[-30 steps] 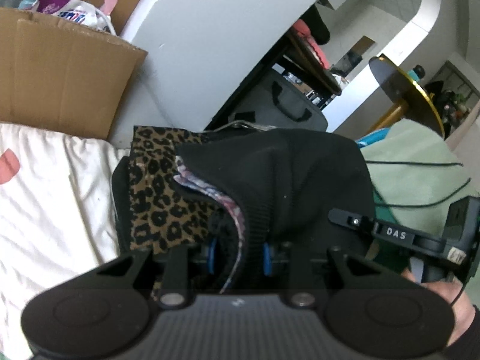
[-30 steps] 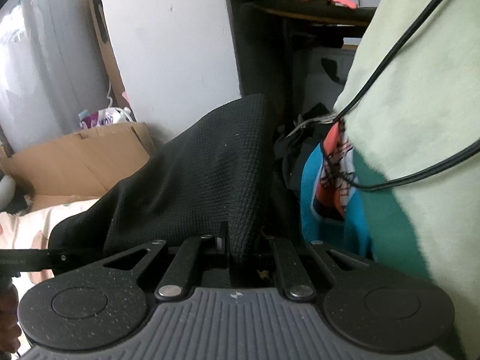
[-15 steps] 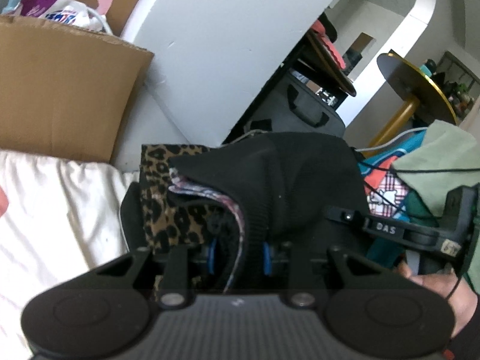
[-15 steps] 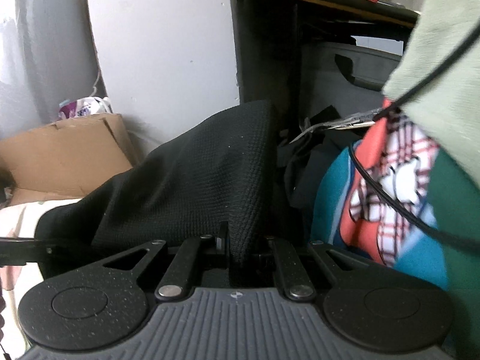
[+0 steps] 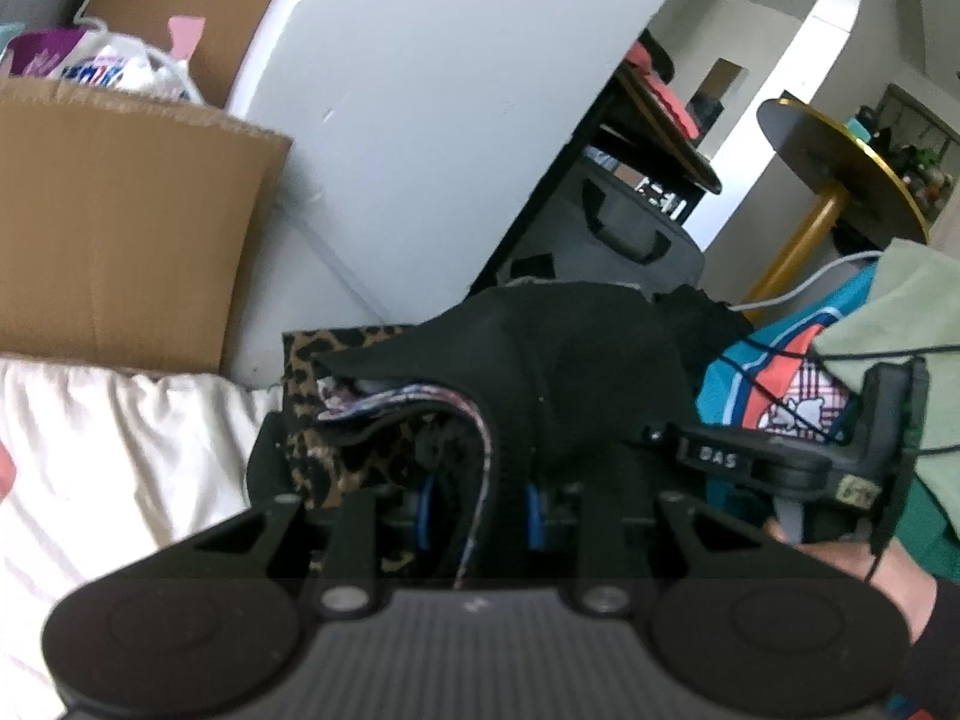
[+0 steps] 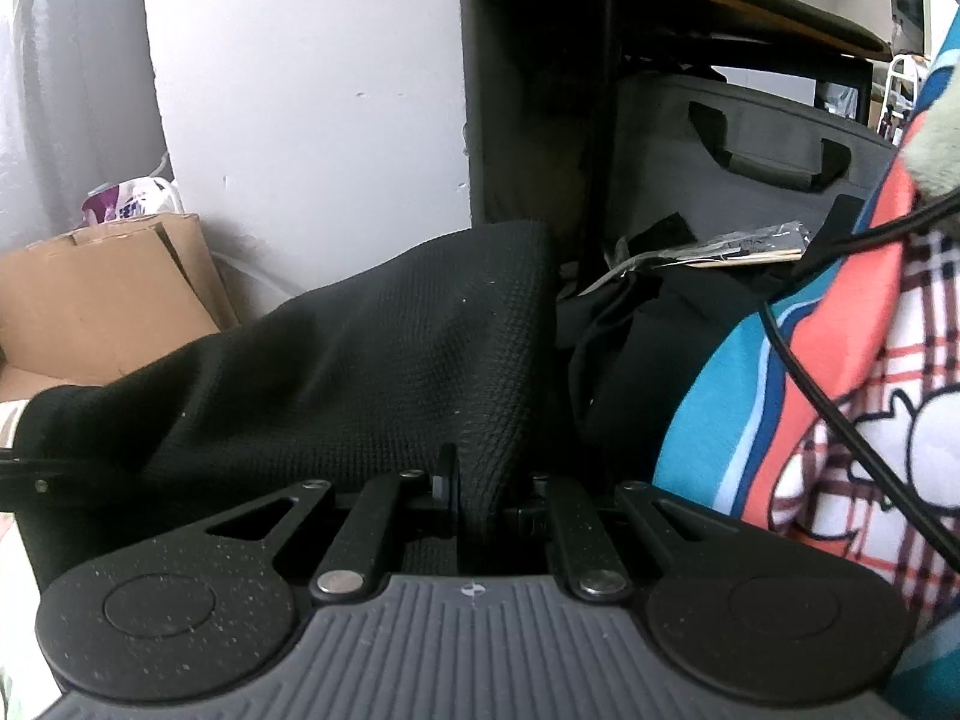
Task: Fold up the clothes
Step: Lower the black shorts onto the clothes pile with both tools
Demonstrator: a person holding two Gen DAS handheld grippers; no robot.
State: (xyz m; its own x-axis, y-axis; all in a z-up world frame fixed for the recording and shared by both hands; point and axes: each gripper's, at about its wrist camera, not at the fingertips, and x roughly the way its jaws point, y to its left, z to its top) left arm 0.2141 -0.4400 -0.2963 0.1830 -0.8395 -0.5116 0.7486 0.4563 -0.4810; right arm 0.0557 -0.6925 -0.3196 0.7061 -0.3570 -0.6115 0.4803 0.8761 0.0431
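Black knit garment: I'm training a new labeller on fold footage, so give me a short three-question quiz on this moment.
1. True or false: the left gripper and the right gripper both clamp the black garment.
2. What pattern is the cloth under the garment in the left wrist view: A stripes, B leopard, C dots?
3. Fill in: the brown thing at the left of both views is a ____ box.

Key: 1 true; 2 B; 3 cardboard.
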